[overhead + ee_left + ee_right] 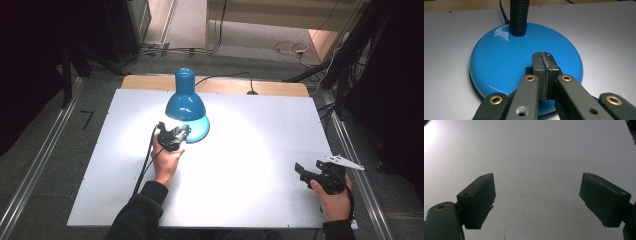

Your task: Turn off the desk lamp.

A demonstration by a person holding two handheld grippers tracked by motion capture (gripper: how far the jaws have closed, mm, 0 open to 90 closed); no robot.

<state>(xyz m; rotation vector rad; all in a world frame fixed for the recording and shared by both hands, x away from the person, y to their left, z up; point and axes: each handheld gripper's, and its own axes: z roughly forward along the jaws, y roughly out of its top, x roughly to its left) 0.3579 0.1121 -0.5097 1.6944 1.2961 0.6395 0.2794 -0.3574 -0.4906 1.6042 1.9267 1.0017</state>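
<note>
We see a blue desk lamp (185, 102) standing lit near the far middle of the white table (260, 145), its shade throwing a bright pool onto the surface. The left gripper (173, 136) sits at the lamp's round base (506, 65), its jaws pressed flat together with nothing between them, their tips over the base's glossy top. Well apart at the table's right edge, the right gripper (302, 171) is held with jaws spread wide over bare tabletop.

A lab or recording rig: a bare white worktop (240, 200) ringed by metal rails (30, 185), black drapes (30, 60) and loose floor cables (290, 49).
</note>
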